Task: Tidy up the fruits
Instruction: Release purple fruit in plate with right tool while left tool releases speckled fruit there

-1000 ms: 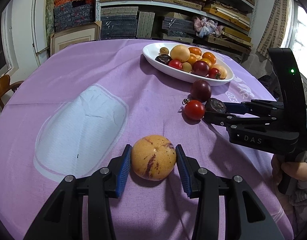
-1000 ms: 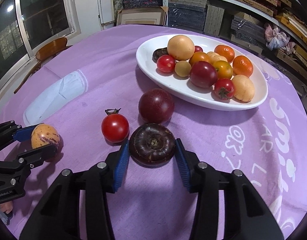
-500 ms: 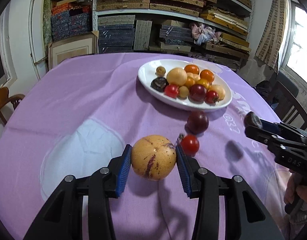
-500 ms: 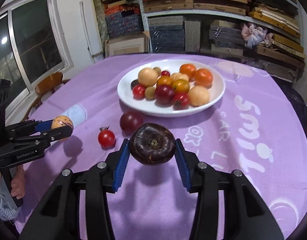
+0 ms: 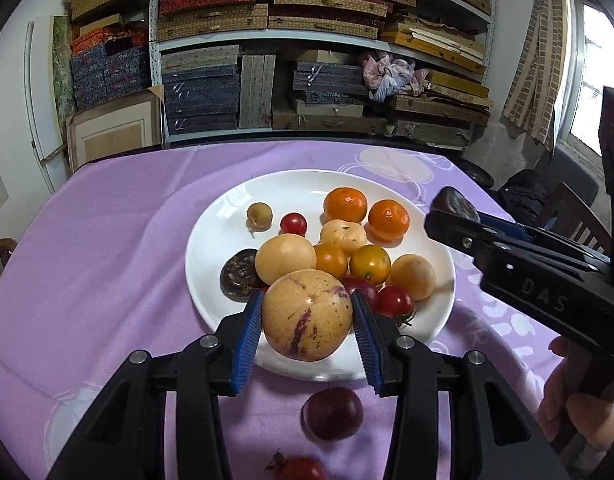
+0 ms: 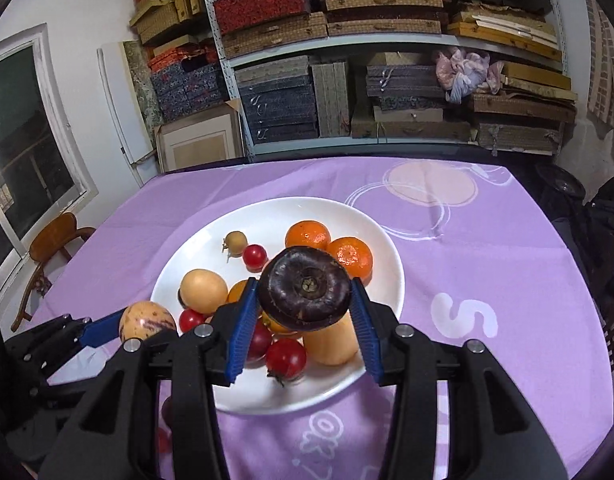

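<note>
Both fruits carried over the plate point(image 5: 211, 236).
Your left gripper point(image 5: 307, 316) clamps the speckled yellow fruit point(image 5: 307, 314), your right gripper point(image 6: 305, 294) the dark purple fruit point(image 6: 305, 288); lower into gaps, then release.

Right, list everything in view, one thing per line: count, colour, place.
plate: one, white, middle of the table.
oranges: two, orange, far side of the plate.
yellow fruits: several, pale yellow and amber, heaped on the plate.
cherry tomatoes: at least two, red, on the plate.
dark flat fruit: one, dark brown, left side of the plate.
plum: one, dark red, on the cloth near the plate.
tomato: one, red, on the cloth nearest the camera.
tablecloth: one, purple, over the table.
shelves: stacked boxes, behind the table.
left gripper: shut on the speckled melon.
right gripper: shut on the dark round fruit.
</note>
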